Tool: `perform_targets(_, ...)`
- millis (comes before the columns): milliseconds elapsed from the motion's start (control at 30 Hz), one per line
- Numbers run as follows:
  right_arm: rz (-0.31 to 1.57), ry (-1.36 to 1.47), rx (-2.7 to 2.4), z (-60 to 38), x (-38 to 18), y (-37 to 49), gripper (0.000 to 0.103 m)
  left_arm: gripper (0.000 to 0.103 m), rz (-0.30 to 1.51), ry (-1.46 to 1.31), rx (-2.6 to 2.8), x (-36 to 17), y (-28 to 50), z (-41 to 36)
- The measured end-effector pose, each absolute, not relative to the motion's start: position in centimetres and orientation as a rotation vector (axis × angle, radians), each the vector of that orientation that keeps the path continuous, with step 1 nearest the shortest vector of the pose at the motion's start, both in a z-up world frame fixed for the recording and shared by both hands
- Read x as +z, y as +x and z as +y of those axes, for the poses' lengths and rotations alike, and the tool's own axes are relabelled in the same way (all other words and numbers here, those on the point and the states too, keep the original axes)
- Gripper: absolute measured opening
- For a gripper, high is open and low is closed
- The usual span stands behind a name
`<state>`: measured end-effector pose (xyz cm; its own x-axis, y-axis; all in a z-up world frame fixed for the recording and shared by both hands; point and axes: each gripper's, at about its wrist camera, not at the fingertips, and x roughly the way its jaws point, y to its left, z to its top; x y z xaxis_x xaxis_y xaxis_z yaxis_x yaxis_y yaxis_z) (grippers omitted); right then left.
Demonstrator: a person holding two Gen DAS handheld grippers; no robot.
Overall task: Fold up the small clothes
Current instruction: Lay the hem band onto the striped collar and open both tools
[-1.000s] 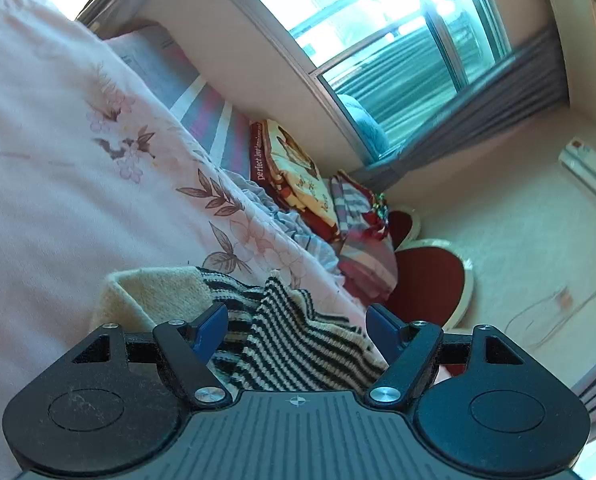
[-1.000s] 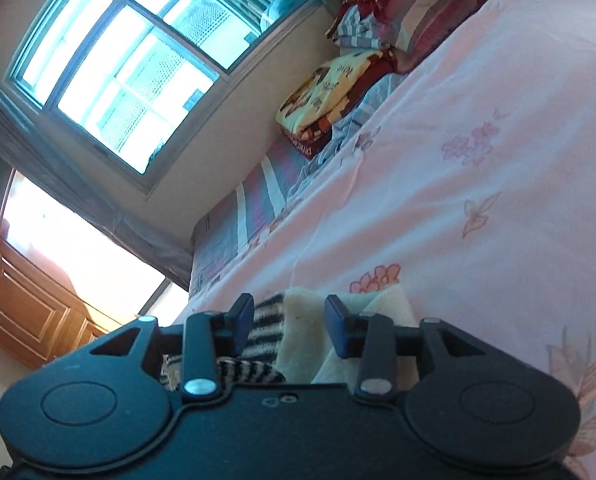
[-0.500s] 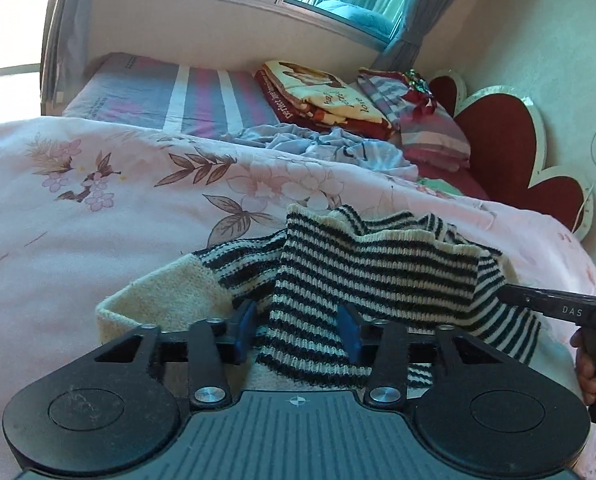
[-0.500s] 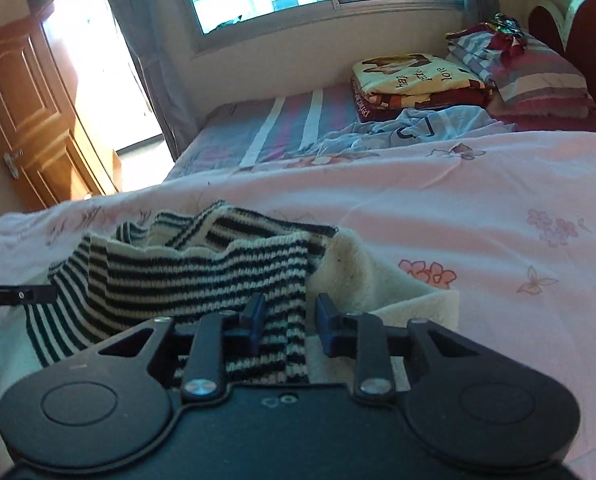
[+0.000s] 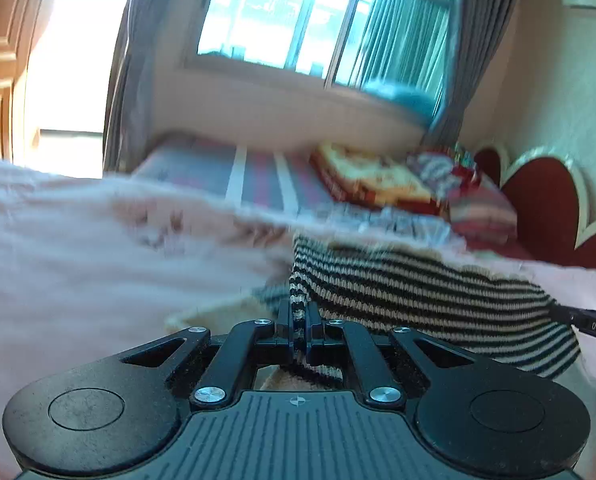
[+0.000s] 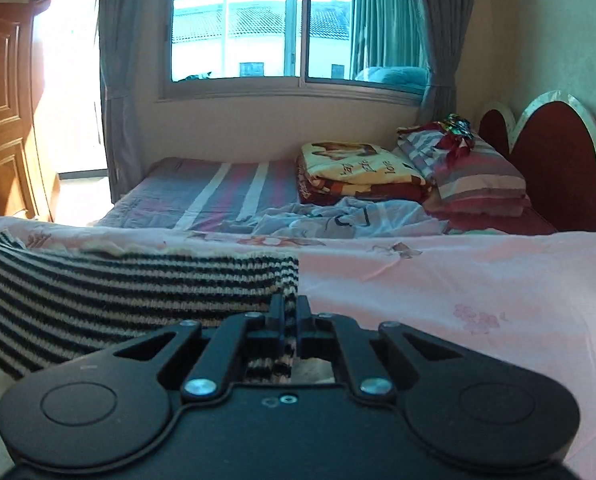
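A small black-and-cream striped knit garment (image 5: 426, 292) hangs stretched between my two grippers above the pink floral bedsheet (image 5: 78, 264). My left gripper (image 5: 298, 312) is shut on the garment's left corner. My right gripper (image 6: 290, 308) is shut on its right corner, with the striped cloth (image 6: 118, 292) running off to the left. A cream part of the garment (image 5: 214, 316) shows below the left gripper. The right gripper's tip shows at the right edge of the left wrist view (image 5: 594, 324). The left wrist view is blurred by motion.
The pink sheet (image 6: 458, 280) covers the near bed. Behind lie a striped mattress (image 6: 218, 188), a folded yellow blanket (image 6: 354, 172), stacked pillows (image 6: 470, 176) and a red headboard (image 6: 554, 160). A window (image 6: 298, 28) is at the back, a wooden door (image 6: 2, 120) at the left.
Both grippers have closed on the striped garment's corners and lifted it, pulling it taut between them. Both views have swung level toward the window.
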<state>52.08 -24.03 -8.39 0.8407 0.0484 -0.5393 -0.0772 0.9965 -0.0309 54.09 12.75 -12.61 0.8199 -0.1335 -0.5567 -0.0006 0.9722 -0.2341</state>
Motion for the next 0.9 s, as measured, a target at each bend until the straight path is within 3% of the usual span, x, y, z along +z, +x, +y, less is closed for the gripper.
perform_targets(233, 0.635, -0.061, 0.036, -23.8, -10.3, 53.0, 0.005, 0.005, 0.64, -0.155, -0.039, -13.2, 54.5, 11.9)
perform_targets(367, 0.649, -0.028, 0.056, -24.2, -10.1, 53.1, 0.009, 0.011, 0.642, -0.126, -0.042, -12.8, 54.6, 11.4)
perform_targets(433, 0.632, -0.035, 0.055, -24.1, -9.4, 52.5, 0.019, 0.028, 0.641, -0.12, -0.047, -12.4, 54.7, 11.1)
perform_targets(500, 0.534, -0.058, 0.033, -23.6, -8.0, 50.7, 0.036, 0.073, 0.56, -0.144, -0.023, -11.0, 53.5, 11.6)
perform_targets(533, 0.493, -0.074, 0.052, -23.2, -7.3, 50.0, 0.045, 0.075, 0.494, -0.157, -0.006, -10.0, 52.6, 11.6)
perform_targets(600, 0.488, -0.091, 0.163, -22.0, -6.6, 49.5, 0.041, 0.075, 0.435, -0.217, -0.078, -8.4, 52.2, 11.0)
perform_targets(667, 0.524, -0.138, 0.264, -19.5, -6.6, 50.0, 0.03, 0.075, 0.485, -0.273, -0.192, -8.2, 53.6, 9.2)
perform_targets(767, 0.608, -0.087, 0.314, -17.5, -7.5, 51.6, 0.024, 0.075, 0.608, -0.229, -0.242, -9.7, 56.2, 5.1)
perform_targets(900, 0.66, -0.094, 0.296, -16.3, -9.4, 52.4, 0.031, 0.075, 0.697, -0.181, -0.194, -12.9, 58.1, 2.7)
